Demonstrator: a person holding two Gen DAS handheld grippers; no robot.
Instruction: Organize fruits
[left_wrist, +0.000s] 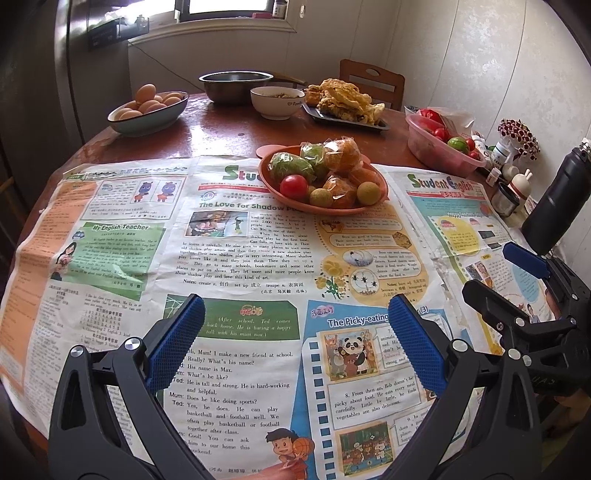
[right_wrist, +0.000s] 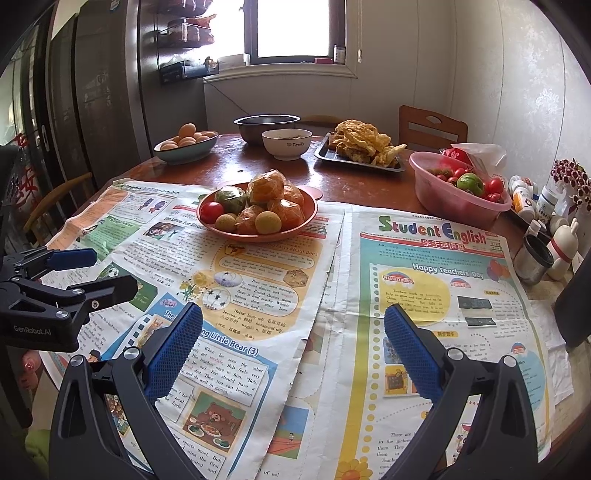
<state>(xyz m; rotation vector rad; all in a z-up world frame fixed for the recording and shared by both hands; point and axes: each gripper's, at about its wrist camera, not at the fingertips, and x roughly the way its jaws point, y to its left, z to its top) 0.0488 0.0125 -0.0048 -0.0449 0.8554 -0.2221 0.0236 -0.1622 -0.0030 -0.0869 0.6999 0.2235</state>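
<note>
An orange plate (left_wrist: 380, 176) (right_wrist: 308, 218) stands on the newspaper (left_wrist: 236, 258) (right_wrist: 424, 295) at mid-table. It holds wrapped oranges (left_wrist: 343, 151) (right_wrist: 266, 190), wrapped green fruits (left_wrist: 286, 166) (right_wrist: 229, 197), a red tomato (left_wrist: 293, 186) (right_wrist: 211, 211) and small yellow-green round fruits (left_wrist: 368, 192) (right_wrist: 267, 222). My left gripper (left_wrist: 295, 328) is open and empty above the newspaper, well short of the plate. My right gripper (right_wrist: 293, 332) is open and empty, also short of the plate. Each gripper shows at the edge of the other's view, the right one (left_wrist: 517, 273) and the left one (right_wrist: 85, 273).
A pink tub (left_wrist: 443, 151) (right_wrist: 458, 199) of tomatoes and a green fruit stands at the right. A bowl of eggs (left_wrist: 147, 110) (right_wrist: 184, 146), a steel bowl (right_wrist: 266, 127), a white bowl (right_wrist: 286, 144) and a tray of fried food (right_wrist: 362, 151) stand at the back. Bottles (right_wrist: 524, 195) and a black flask (left_wrist: 557, 199) line the right edge.
</note>
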